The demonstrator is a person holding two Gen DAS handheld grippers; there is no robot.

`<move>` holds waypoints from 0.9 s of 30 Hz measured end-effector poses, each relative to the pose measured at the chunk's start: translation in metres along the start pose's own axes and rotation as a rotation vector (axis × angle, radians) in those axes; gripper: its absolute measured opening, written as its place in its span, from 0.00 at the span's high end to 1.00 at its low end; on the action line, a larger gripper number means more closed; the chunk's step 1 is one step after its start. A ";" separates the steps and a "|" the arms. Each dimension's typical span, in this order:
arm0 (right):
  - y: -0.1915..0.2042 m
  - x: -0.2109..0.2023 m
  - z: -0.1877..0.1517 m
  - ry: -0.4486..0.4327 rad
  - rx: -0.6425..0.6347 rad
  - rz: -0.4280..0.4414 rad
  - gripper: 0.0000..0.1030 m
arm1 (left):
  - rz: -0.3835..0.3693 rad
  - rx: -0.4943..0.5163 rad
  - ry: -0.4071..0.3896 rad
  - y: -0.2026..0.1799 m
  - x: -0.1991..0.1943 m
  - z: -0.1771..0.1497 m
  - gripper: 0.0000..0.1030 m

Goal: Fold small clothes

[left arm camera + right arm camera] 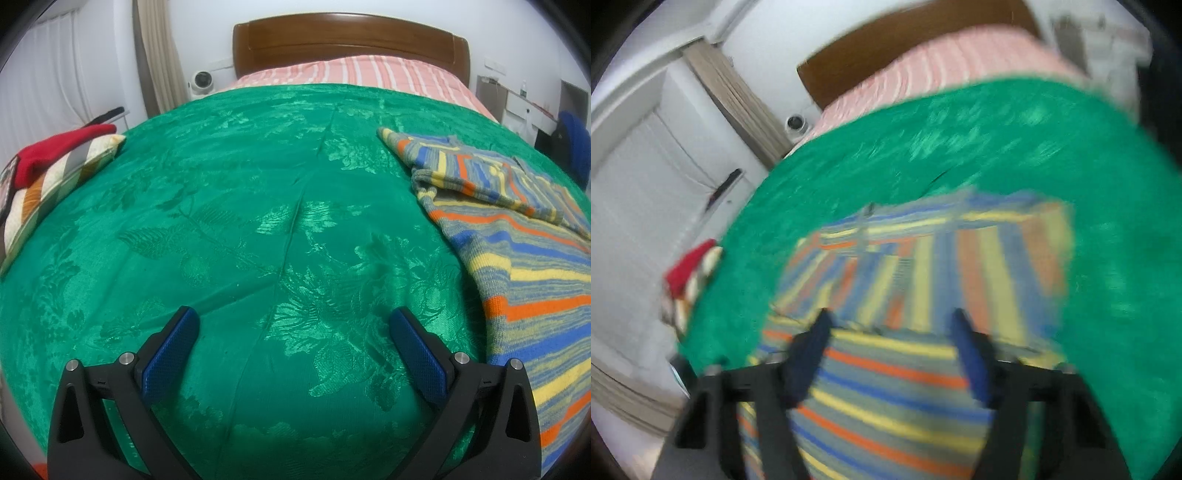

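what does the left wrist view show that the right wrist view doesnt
Only the left wrist view shows the open left tongs over bare green bedspread, and a blue chair. Only the right wrist view, which is blurred, shows the open right tongs over the striped sweater. Both show the sweater, bedspread, red garment, wooden headboard and pink striped sheet.

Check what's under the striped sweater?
The sweater lies on the green bedspread, which shows all round it. Anything beneath its middle is covered. Both grippers, left and right, are open.
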State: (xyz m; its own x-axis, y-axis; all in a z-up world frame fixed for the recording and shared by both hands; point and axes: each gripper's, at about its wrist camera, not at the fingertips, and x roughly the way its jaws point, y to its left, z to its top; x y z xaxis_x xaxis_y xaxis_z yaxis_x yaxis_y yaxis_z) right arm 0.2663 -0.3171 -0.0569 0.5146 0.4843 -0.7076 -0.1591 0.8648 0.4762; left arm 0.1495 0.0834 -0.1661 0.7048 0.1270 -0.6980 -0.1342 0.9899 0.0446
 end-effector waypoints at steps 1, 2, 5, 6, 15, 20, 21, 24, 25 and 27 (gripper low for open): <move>-0.001 0.025 0.011 0.031 0.027 0.000 0.50 | -0.001 -0.001 0.000 0.000 0.000 0.000 0.00; -0.003 0.048 0.018 0.055 0.052 -0.006 0.51 | -0.002 -0.001 -0.001 0.000 0.000 0.000 0.00; -0.011 0.094 0.027 0.109 0.109 -0.032 0.55 | -0.005 -0.003 -0.002 0.001 0.001 0.001 0.00; -0.013 0.109 0.027 0.133 0.134 -0.027 0.57 | -0.006 -0.004 -0.002 0.001 0.001 0.001 0.00; -0.004 0.082 0.025 -0.009 0.023 -0.151 0.97 | -0.005 -0.002 -0.006 0.001 0.004 0.001 0.00; -0.015 0.082 0.005 0.040 0.039 -0.199 0.87 | -0.005 -0.002 -0.008 0.002 0.003 0.001 0.00; -0.010 0.069 0.003 -0.002 0.022 -0.206 0.85 | -0.004 -0.002 -0.009 0.003 0.004 0.002 0.00; 0.015 0.052 -0.002 -0.028 -0.083 -0.132 0.84 | -0.005 -0.002 -0.010 0.002 0.003 0.000 0.00; 0.021 0.053 -0.006 -0.002 -0.116 -0.099 0.84 | -0.005 -0.002 -0.010 0.002 0.003 0.001 0.00; 0.024 0.077 -0.019 0.128 -0.152 -0.131 0.85 | -0.006 -0.003 -0.009 0.002 0.003 0.000 0.00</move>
State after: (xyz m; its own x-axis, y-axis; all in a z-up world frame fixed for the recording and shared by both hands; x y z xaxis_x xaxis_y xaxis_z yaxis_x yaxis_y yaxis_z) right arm 0.2863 -0.2568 -0.1103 0.4300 0.3706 -0.8233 -0.2281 0.9269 0.2981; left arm 0.1515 0.0859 -0.1679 0.7119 0.1212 -0.6917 -0.1315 0.9906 0.0383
